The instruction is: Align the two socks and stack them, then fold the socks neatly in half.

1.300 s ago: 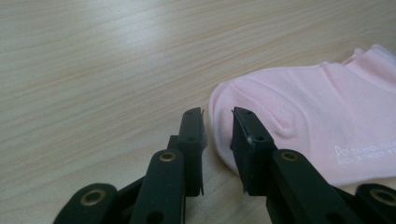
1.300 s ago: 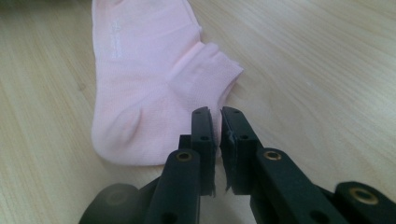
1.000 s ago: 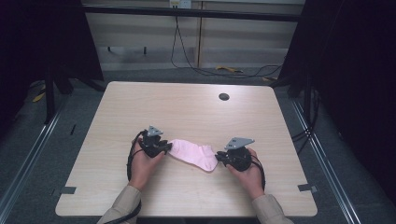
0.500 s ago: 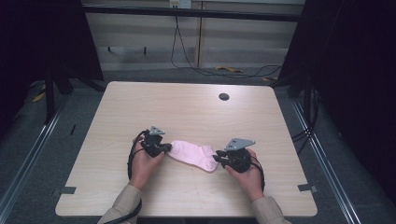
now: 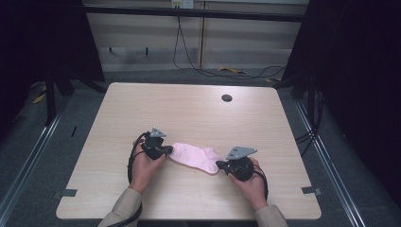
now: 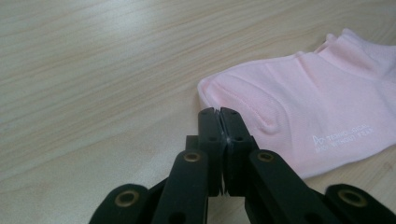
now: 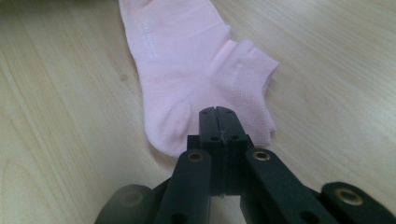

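A small pale-pink cotton ankle sock (image 5: 196,157) lay flat on the light wooden counter (image 5: 189,113). The left tongs (image 5: 166,150) pinched its toe end, the right tongs (image 5: 220,165) its heel; both hands rested low, pointing inward, jaws having just closed on the fabric.

White print on the sock (image 6: 327,112) is unreadably small.
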The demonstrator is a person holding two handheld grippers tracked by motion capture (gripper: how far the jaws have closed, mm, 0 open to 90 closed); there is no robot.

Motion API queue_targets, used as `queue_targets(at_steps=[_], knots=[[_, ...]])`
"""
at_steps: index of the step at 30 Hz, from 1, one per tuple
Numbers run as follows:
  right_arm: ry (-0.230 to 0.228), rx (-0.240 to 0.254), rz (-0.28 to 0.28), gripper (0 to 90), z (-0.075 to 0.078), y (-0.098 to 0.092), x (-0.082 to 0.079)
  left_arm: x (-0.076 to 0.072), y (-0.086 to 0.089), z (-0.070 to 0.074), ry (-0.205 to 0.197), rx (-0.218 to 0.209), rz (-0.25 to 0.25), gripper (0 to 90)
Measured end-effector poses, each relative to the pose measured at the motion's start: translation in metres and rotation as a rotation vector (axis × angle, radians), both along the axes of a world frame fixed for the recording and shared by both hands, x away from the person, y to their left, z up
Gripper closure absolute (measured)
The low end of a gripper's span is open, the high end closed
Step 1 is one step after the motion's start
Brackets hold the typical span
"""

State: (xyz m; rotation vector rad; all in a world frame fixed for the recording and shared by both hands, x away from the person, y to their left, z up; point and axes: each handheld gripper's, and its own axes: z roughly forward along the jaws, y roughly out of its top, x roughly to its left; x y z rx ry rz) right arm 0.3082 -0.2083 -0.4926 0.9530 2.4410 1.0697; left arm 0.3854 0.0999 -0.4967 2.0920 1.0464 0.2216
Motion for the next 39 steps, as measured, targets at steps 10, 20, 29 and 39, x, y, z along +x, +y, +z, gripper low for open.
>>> queue_targets(at_steps=[10,20,29,39], knots=[[0.001,-0.019,-0.009,90.0,-0.008,-0.001,-0.001,-0.003,0.001,0.005,-0.012,0.003,0.003,88.6],[-0.027,-0.014,-0.008,90.0,-0.01,-0.001,-0.002,-0.005,-0.001,0.017,-0.021,0.001,0.001,88.6],[-0.033,-0.017,-0.007,90.0,-0.01,-0.001,-0.003,-0.004,-0.005,0.023,-0.027,0.007,-0.002,88.6],[-0.031,-0.012,-0.007,90.0,-0.01,0.0,-0.002,-0.005,-0.005,0.028,-0.025,0.005,-0.004,88.6]])
